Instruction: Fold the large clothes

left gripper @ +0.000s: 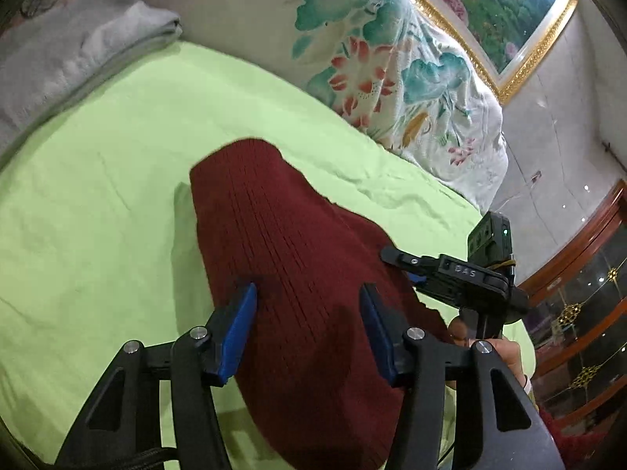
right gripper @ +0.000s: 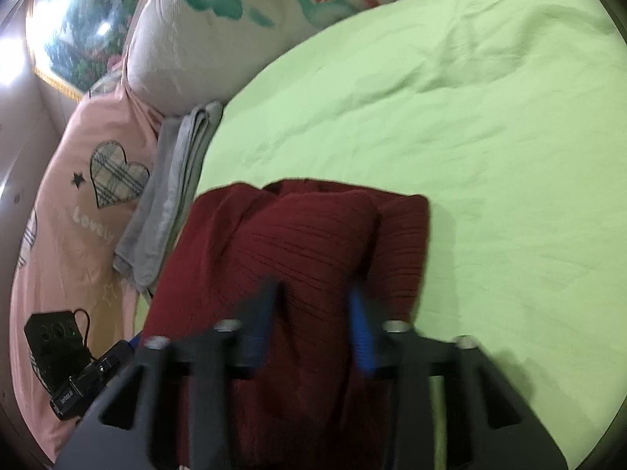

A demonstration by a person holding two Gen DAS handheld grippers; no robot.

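My left gripper (left gripper: 307, 329) stands half open above the maroon sweater (left gripper: 282, 258) on the green bed (left gripper: 98, 196), holding nothing. The right gripper (right gripper: 313, 325) is blurred; I cannot tell its grip. Snagging knit could undo folds.

You have a light green bed sheet (left gripper: 117, 180) spread across the bed. At its far edge lies a folded grey towel (left gripper: 58, 55), next to a floral quilt (left gripper: 392, 70) bunched along the same edge. Beside the towel sits a pink pillow (right gripper: 78, 203) with a plaid heart. A gold-framed landscape painting (left gripper: 505, 11) hangs above.
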